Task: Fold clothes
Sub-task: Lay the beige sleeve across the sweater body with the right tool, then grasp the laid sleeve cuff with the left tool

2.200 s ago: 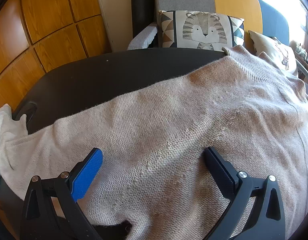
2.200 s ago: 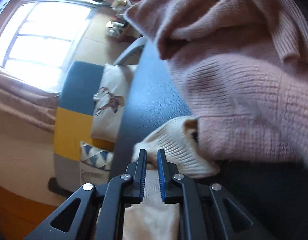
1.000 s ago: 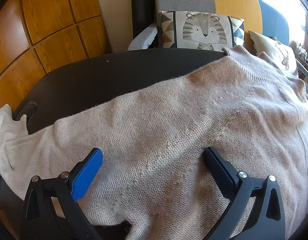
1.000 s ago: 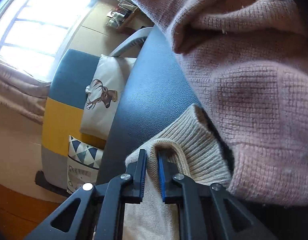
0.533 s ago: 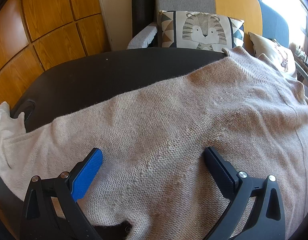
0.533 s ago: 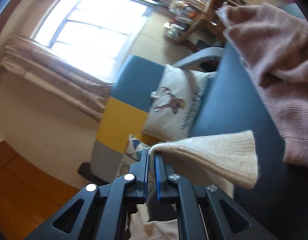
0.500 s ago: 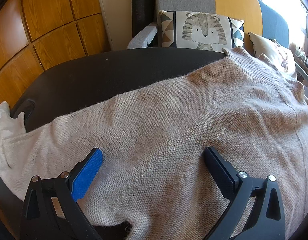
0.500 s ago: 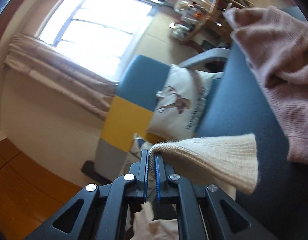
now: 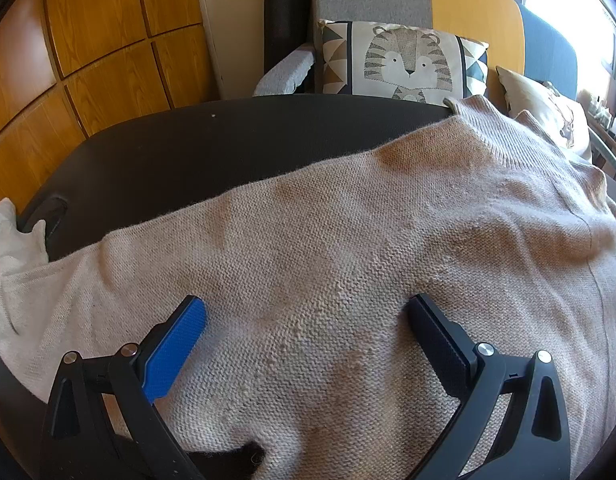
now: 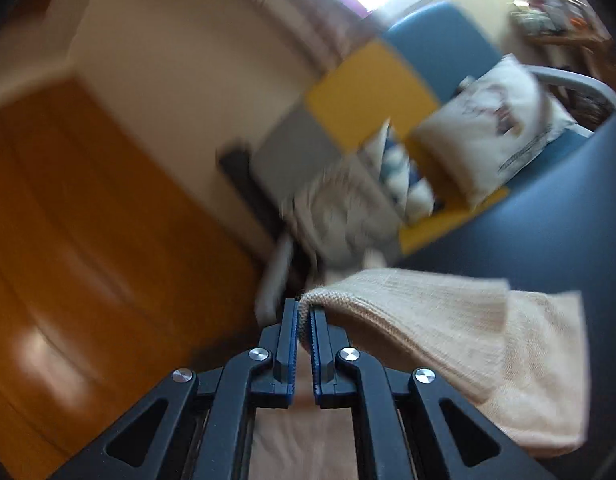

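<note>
A beige knit sweater point(image 9: 347, 248) lies spread flat over the dark table point(image 9: 188, 152). My left gripper point(image 9: 306, 320) is open, its fingers resting low over the sweater's near part. My right gripper point(image 10: 304, 320) is shut on the sweater's ribbed cuff point(image 10: 427, 320) and holds it lifted above the dark table point(image 10: 547, 232); the sleeve hangs to the right. The right wrist view is motion-blurred.
A sofa with a tiger cushion point(image 9: 403, 64) and a deer cushion point(image 9: 547, 108) stands behind the table. Wooden wall panels point(image 9: 88, 40) are at the left. A white cloth point(image 9: 8, 236) lies at the table's left edge.
My right gripper has lifted the cuff off the table and swung left, away from the pink sweater, which has left its view. The left gripper has stayed still and open.
</note>
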A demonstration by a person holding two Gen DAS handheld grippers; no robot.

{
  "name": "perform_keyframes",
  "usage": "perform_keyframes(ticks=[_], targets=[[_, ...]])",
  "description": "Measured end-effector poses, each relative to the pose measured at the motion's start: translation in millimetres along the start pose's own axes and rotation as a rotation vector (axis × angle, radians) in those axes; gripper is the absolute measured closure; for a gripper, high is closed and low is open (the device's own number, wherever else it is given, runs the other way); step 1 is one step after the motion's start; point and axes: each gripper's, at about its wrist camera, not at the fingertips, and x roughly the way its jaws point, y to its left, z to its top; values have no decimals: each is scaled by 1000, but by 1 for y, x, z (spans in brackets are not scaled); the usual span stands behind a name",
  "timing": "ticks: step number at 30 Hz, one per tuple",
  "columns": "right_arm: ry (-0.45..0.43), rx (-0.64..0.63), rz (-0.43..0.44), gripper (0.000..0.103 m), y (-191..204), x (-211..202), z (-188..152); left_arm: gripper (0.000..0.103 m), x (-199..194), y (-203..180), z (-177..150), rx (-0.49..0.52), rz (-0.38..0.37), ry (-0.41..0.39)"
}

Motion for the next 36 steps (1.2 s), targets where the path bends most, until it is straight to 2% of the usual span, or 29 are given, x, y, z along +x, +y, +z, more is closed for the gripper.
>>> perform_keyframes(ticks=[5,10,13,14,15,16,20,22,25,28,29,32,34,36], targets=[[202,-116,-83,98,18,73,-75,0,-1,1,1,-1,-1,1],[267,-290,-188,98,20,91,-121,0,-3,2,2,0,0,1],[266,-306,-203,96,16,89,-123,0,-3,3,3,1,1,2],[267,-300,-207,93,16,89,-122,0,-4,4,4,1,1,2],[275,-284,-191,82,17,87,-121,0,-4,4,4,1,0,2],[283,-265,-172,79,18,85,-119,0,-5,4,4,0,1,3],[289,-250,-197,79,17,66,-119,0,-5,6,5,0,0,3],[270,-238,-211,79,11,50,-121,0,-6,7,6,0,1,4],[181,-227,-295,79,-5,22,-121,0,-7,6,7,8,9,5],[85,-152,-393,79,-34,-3,-123,0,-12,4,10,26,7,17],[68,-95,-402,79,-48,-9,-124,1,-18,1,12,31,-11,14],[-20,117,-281,79,-87,-31,-125,1,-43,-13,13,38,-104,-35],[-35,161,-247,79,-96,-34,-126,1,-64,-37,12,77,-174,-83],[-37,169,-237,79,-98,-34,-126,1,-84,-72,10,160,-239,-127]])
